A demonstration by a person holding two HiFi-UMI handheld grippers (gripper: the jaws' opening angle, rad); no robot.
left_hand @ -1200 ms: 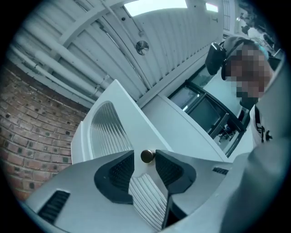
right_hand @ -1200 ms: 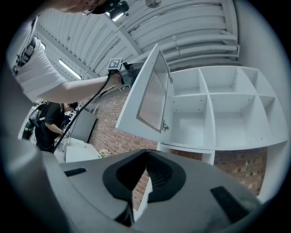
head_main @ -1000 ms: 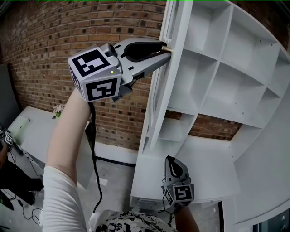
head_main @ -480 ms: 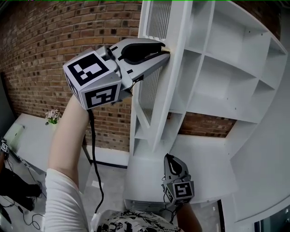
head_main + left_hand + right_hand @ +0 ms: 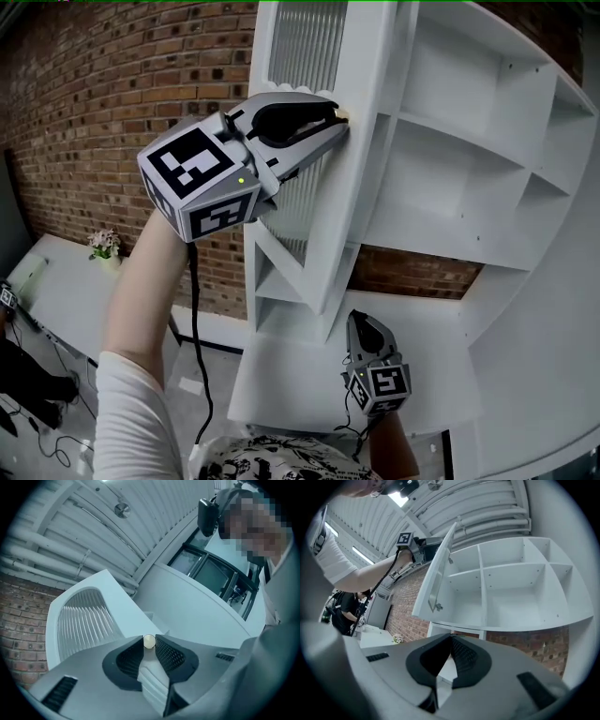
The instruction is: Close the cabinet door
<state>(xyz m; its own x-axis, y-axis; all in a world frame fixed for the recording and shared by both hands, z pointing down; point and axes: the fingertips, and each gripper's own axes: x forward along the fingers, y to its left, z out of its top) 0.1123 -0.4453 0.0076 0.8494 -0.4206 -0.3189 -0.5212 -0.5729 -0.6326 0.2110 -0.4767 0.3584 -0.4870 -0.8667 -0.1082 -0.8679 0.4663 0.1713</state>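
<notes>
The white cabinet door (image 5: 319, 141), with a ribbed glass panel, stands partly open in front of the white shelf cabinet (image 5: 469, 150). My left gripper (image 5: 337, 119) is raised at the door's edge and its jaws are closing on the small round door knob (image 5: 149, 641); both pads touch it. In the right gripper view the door (image 5: 436, 569) hangs at an angle off the cabinet's left side. My right gripper (image 5: 362, 324) is low, under the cabinet's bottom shelf, and is shut with nothing in it (image 5: 451, 638).
A brick wall (image 5: 112, 94) runs behind the cabinet. At the lower left stands a white table (image 5: 66, 281) with a small flower pot (image 5: 101, 246). A black cable (image 5: 197, 337) hangs from my left gripper. Another person stands at the far left edge.
The door has swung round towards the cabinet, showing more of its ribbed front. My left gripper has kept hold of the knob and moved with it. The right gripper has shifted slightly right.
</notes>
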